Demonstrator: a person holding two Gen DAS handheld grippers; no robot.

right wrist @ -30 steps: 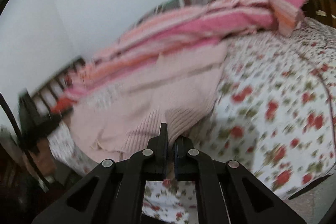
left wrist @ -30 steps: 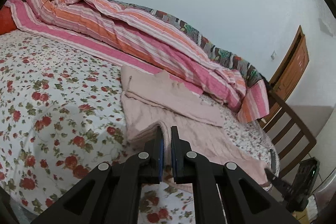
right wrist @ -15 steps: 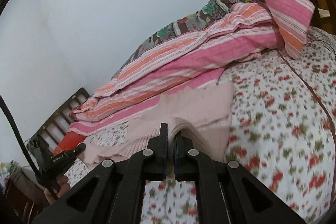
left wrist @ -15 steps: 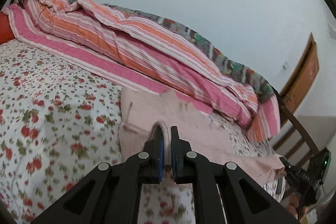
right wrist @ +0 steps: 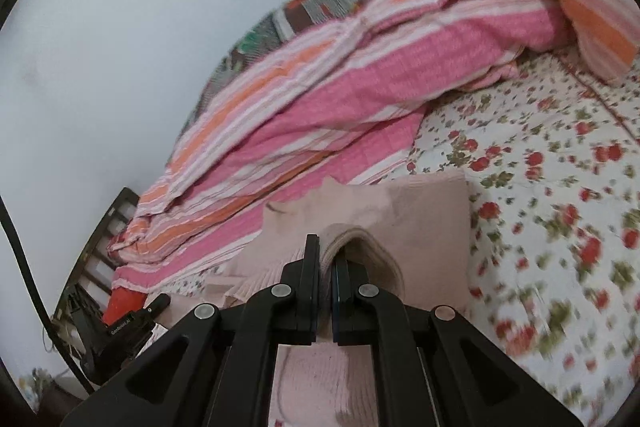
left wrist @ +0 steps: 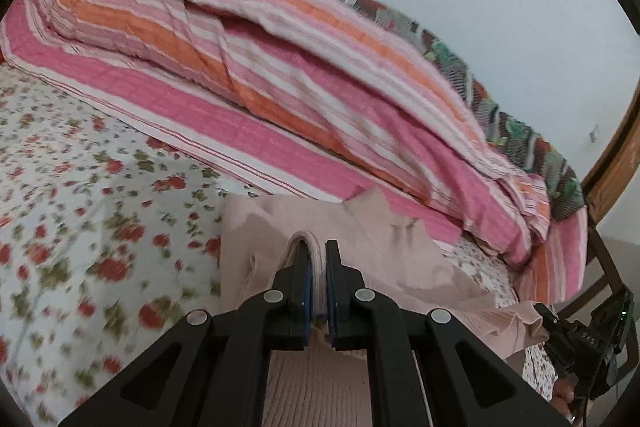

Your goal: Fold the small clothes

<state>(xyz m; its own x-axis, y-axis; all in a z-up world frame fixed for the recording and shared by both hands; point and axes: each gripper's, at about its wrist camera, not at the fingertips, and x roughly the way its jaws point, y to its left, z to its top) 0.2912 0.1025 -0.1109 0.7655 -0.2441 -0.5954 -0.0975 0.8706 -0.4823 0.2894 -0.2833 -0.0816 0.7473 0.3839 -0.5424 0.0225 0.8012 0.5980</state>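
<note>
A pale pink knit garment [left wrist: 384,227] lies on the flowered bed sheet [left wrist: 80,211], stretched between both grippers. My left gripper [left wrist: 317,247] is shut on a bunched fold of its ribbed edge, and the knit hangs down below the fingers. In the right wrist view the same pink garment [right wrist: 424,211] lies folded over itself, and my right gripper [right wrist: 328,245] is shut on its ribbed hem. Each view shows the other black gripper at its lower outer edge, holding the far end of the cloth.
A rumpled pink, orange and white striped quilt [left wrist: 320,87] runs along the white wall just beyond the garment. A wooden chair and door frame [left wrist: 612,163] stand past the bed's end. A dark wooden headboard [right wrist: 108,227] shows at the other end.
Both grippers have carried the garment's near edge forward toward the striped quilt, so the pink cloth now lies doubled over and looks shorter. Both stayed shut on it.
</note>
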